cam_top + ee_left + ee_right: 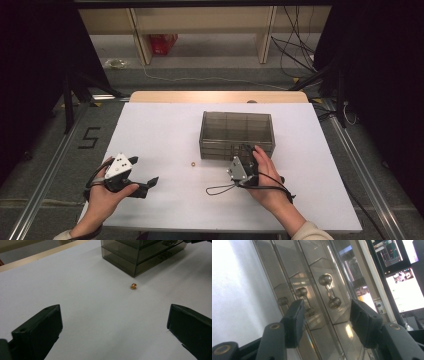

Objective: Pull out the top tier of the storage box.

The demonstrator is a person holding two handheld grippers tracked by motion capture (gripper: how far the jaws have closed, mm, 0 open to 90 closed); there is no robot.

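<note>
Right tool (325, 317) half-open at drawer handle (329, 291) — nothing gripped; left tool (113, 332) wide, empty.

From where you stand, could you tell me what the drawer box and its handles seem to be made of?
The drawer box looks like smoky, see-through plastic, perhaps acrylic: its glossy fronts mirror the room and the inner dividers show through. The handles look like polished metal or chrome-coated plastic: rounded knobs with bright glints. Which one, I cannot tell.
</note>
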